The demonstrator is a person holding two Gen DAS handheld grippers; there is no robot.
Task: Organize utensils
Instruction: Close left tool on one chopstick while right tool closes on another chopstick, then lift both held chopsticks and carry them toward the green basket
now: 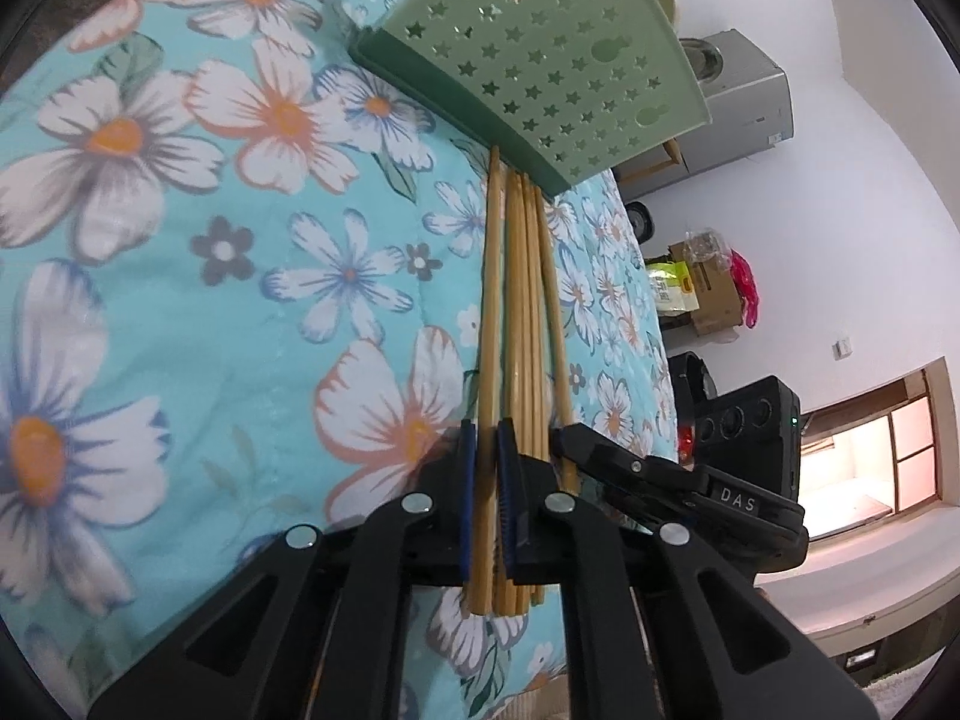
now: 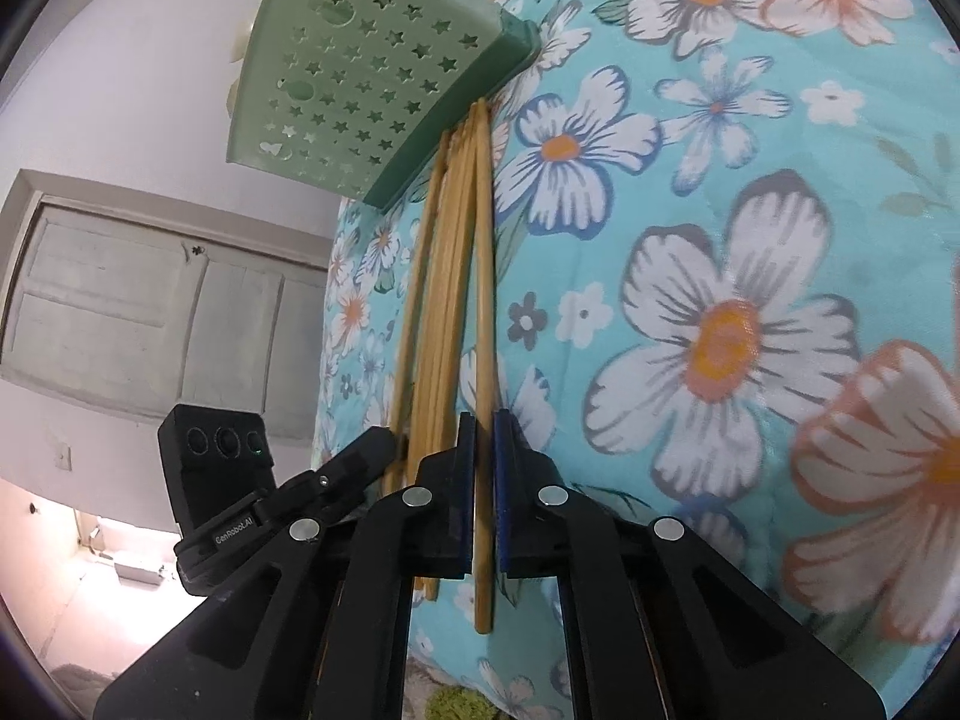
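Several bamboo chopsticks (image 1: 522, 312) lie in a bundle on the floral bedspread, tips under the edge of a green star-punched utensil holder (image 1: 540, 60). My left gripper (image 1: 487, 444) is shut on one chopstick at the bundle's left side. In the right wrist view the same chopsticks (image 2: 447, 276) point at the holder (image 2: 366, 78). My right gripper (image 2: 485, 438) is shut on the rightmost chopstick (image 2: 483, 300). Each gripper shows beside the other: the right gripper (image 1: 660, 474), the left gripper (image 2: 336, 480).
The turquoise floral bedspread (image 1: 210, 240) covers the bed under everything. Beyond the bed's edge stand a grey appliance (image 1: 738, 102), cardboard boxes with bags (image 1: 702, 288) and a doorway (image 1: 870, 456). White cupboard doors (image 2: 150, 312) show in the right wrist view.
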